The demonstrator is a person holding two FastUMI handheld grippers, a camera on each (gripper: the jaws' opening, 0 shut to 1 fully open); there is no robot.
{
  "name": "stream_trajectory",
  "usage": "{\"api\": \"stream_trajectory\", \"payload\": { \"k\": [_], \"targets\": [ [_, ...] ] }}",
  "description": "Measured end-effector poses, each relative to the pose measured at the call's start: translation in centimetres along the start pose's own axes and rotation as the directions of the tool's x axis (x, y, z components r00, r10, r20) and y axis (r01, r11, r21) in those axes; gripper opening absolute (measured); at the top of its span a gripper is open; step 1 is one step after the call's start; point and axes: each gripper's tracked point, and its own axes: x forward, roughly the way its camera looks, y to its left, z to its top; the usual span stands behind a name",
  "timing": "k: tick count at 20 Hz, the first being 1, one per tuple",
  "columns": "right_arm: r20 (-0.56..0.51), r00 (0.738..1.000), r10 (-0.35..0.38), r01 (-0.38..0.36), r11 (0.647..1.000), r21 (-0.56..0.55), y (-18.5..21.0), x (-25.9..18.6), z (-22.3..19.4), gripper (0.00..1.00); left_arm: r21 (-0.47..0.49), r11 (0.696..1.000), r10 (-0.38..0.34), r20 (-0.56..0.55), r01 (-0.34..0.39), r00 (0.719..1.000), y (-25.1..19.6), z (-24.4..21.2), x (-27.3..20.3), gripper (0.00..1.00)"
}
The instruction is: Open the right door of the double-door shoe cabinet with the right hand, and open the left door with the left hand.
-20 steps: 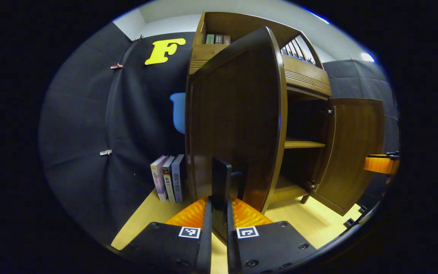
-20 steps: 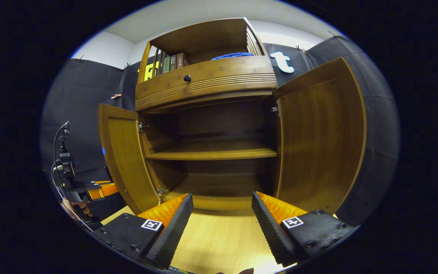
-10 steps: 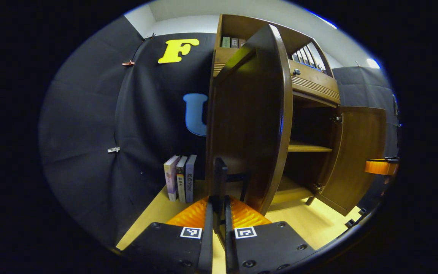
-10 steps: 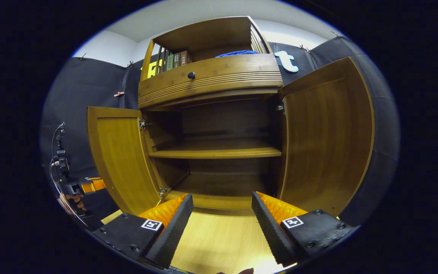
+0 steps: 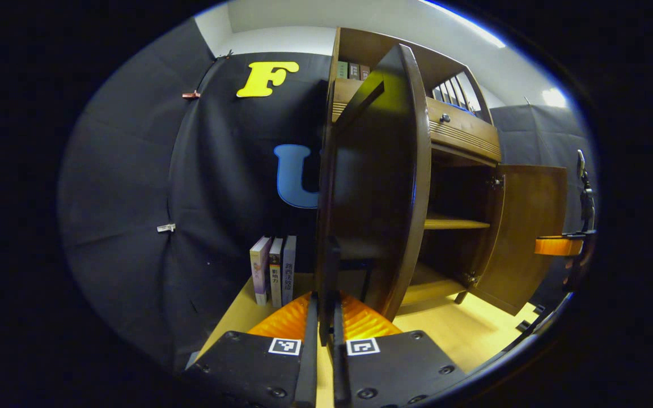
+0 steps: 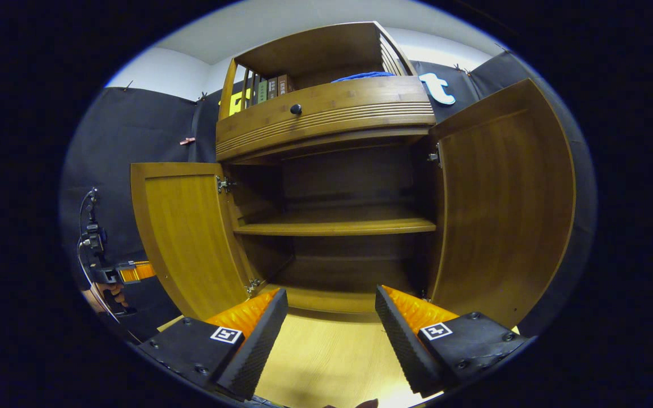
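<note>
The wooden shoe cabinet (image 6: 326, 122) stands with both doors swung out. In the left gripper view the left door (image 5: 377, 187) is seen nearly edge-on, and my left gripper (image 5: 325, 306) is shut on its dark bar handle (image 5: 329, 266). The right door (image 5: 530, 226) is open beyond it, with the right gripper (image 5: 559, 246) near its free edge. In the right gripper view my right gripper (image 6: 331, 323) is open and holds nothing, facing the cabinet's inside between the left door (image 6: 185, 238) and the right door (image 6: 502, 198). The left gripper (image 6: 128, 272) and a hand (image 6: 108, 292) show behind the left door.
An inner shelf (image 6: 332, 226) spans the cabinet. Above it is a drawer with a dark knob (image 6: 296, 109), and above that a top shelf with books (image 6: 270, 88) and a blue cloth (image 6: 360, 76). Three books (image 5: 272, 272) stand left of the cabinet on the light wooden surface (image 6: 326, 351).
The left door has swung further open, with my left gripper still clamped on its handle. The right gripper stays open and has drifted slightly left in front of the cabinet.
</note>
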Motion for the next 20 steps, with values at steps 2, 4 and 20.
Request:
{"api": "stream_trajectory", "payload": {
  "k": [2, 4, 20],
  "targets": [
    [0.001, 1.0, 0.004, -0.004, 1.0, 0.01, 0.1, 0.8, 0.2, 0.98, 0.022, 1.0, 0.019, 0.004, -0.019, 1.0, 0.2, 0.2, -0.4, 0.17],
    [0.022, 1.0, -0.017, 0.017, 1.0, -0.007, -0.1, 1.8, 1.1, 0.98, 0.018, 0.999, 0.051, 0.021, -0.051, 0.998, 0.3, 0.6, -0.9, 0.16],
    [0.141, 0.987, -0.071, 0.085, 0.992, -0.09, -0.3, 3.1, 4.9, 0.98, -0.001, 0.978, 0.205, 0.161, -0.208, 0.965, -2.6, 6.1, -12.1, 0.65]
  ]
}}
